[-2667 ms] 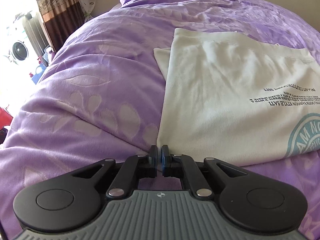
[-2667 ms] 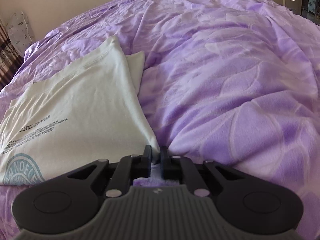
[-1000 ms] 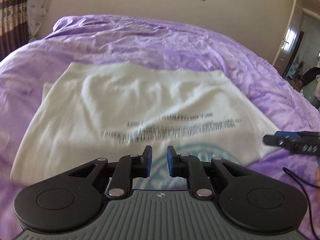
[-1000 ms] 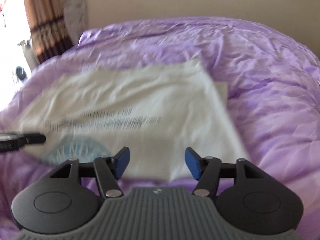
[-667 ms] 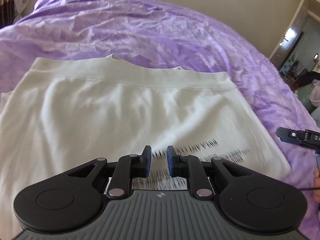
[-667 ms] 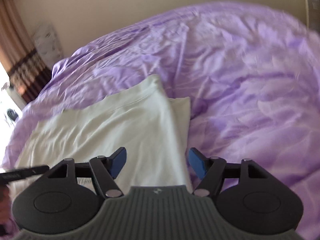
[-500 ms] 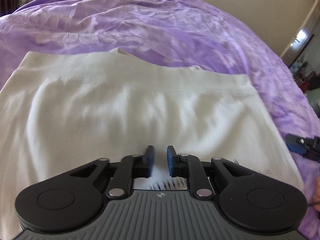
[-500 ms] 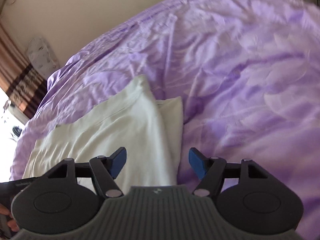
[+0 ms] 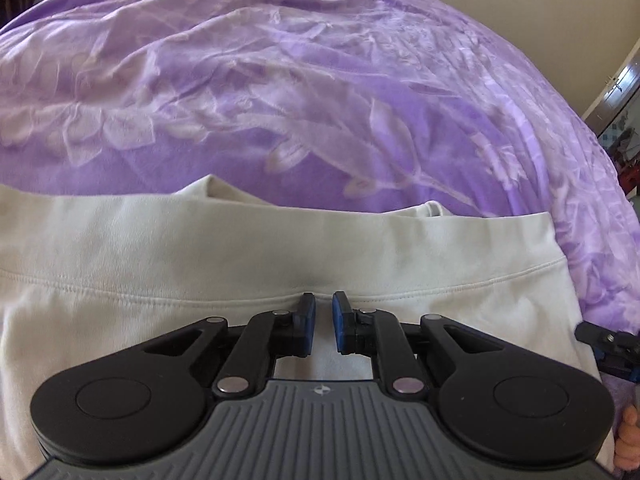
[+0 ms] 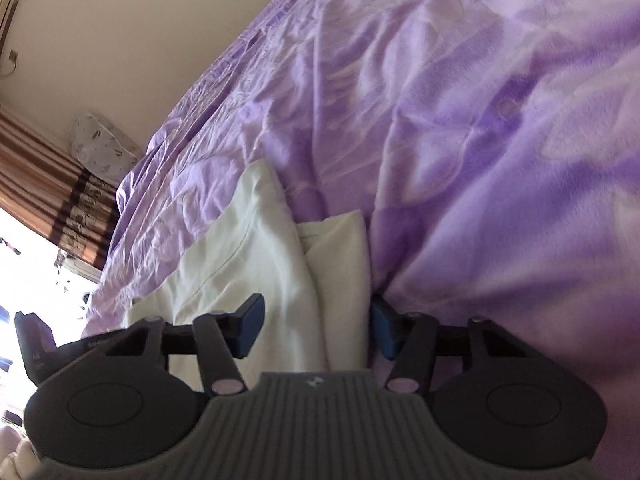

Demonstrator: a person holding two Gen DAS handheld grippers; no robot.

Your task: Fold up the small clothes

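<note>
Left wrist view first. At nine o'clock the cream shirt [image 9: 168,264] comes in from the left edge and runs as a broad band across the lower half of the frame, lying flat on the purple bedspread [image 9: 320,92]. A stitched hem line crosses it from nine to three o'clock, and a second layer of the same cloth peeks out along the far edge at twelve o'clock. The left gripper [image 9: 323,322] sits over the shirt at six o'clock, its blue pads a narrow gap apart with nothing between them; the tips lie right at the hem line (whether they touch the cloth cannot be told). At three to four o'clock, off the shirt's right edge, the tip of the right gripper [image 9: 608,346] pokes into view, with a bit of the person's hand [image 9: 628,436] below it at five o'clock.

Right wrist view. At nine o'clock a striped brown curtain [image 10: 44,188] hangs by a bright window. The left gripper [image 10: 48,348] shows as a dark shape at eight o'clock. The shirt [image 10: 256,256] runs from the centre down to six o'clock, folded, with a narrower flap lying along its right side. The right gripper [image 10: 318,328] is spread wide, its left pad over the shirt and its right pad at the flap's right edge against the bedspread [image 10: 480,120], which fills twelve to four o'clock.
</note>
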